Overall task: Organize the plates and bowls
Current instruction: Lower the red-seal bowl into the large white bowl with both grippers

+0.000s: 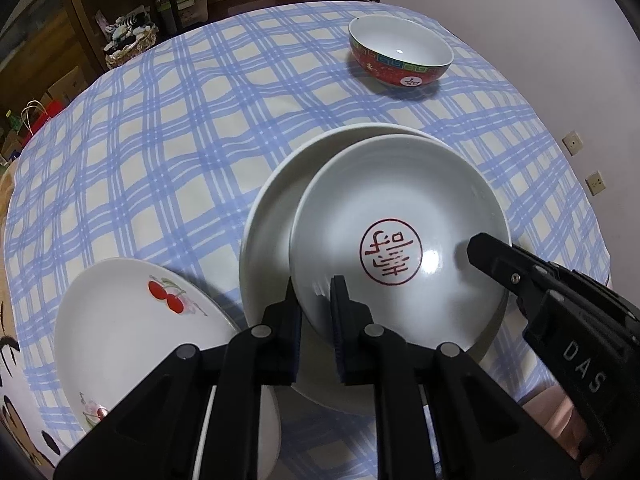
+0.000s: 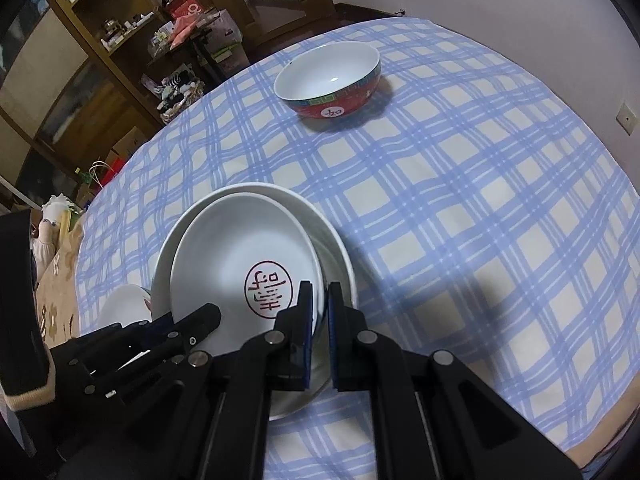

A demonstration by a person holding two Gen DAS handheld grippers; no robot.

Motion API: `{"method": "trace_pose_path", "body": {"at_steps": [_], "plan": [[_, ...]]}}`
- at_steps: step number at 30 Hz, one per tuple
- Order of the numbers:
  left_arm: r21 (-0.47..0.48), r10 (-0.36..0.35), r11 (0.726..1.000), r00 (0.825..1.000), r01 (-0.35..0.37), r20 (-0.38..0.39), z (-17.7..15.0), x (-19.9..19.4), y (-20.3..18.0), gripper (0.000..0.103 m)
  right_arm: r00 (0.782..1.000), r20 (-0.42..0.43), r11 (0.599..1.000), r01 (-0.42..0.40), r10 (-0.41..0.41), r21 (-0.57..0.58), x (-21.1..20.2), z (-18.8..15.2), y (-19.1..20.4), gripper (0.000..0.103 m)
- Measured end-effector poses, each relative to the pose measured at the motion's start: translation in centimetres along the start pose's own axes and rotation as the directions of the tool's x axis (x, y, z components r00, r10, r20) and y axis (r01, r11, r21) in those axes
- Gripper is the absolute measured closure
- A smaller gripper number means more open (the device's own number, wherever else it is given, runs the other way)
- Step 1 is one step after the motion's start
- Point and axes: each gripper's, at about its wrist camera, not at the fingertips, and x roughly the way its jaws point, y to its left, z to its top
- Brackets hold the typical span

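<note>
left gripper (image 1: pixel 316 300), right gripper (image 2: pixel 319 304), both gripping stamped plate (image 1: pixel 400 216)

You can read "DAS" in pale raised letters on the black body of the right gripper (image 1: pixel 480 246), seen to the right of your left fingers (image 1: pixel 340 320). Just beyond those fingers, the stamped plate (image 1: pixel 400 216) carries a red circle holding a red Chinese-style character, too stylised to read. Far ahead of the fingers, the red bowl (image 1: pixel 400 50) shows a white round patch with 1 red character on its side, also unreadable. No numbers can be read anywhere.
</note>
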Motion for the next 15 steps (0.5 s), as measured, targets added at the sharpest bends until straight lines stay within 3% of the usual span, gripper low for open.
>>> {"method": "trace_pose_path", "body": {"at_steps": [7, 15], "plan": [[0.052, 0.030, 0.998, 1.000, -0.030, -0.004, -0.11, 0.11, -0.52, 0.086, 1.000, -0.012, 1.000, 0.022, -0.022, -0.018, 0.06, 0.29, 0.07, 0.095], [0.051, 0.022, 0.998, 1.000, -0.021, -0.012, -0.12, 0.14, -0.62, 0.085, 0.999, -0.022, 0.998, 0.044, -0.045, -0.037, 0.28, 0.54, 0.35, 0.096]]}}
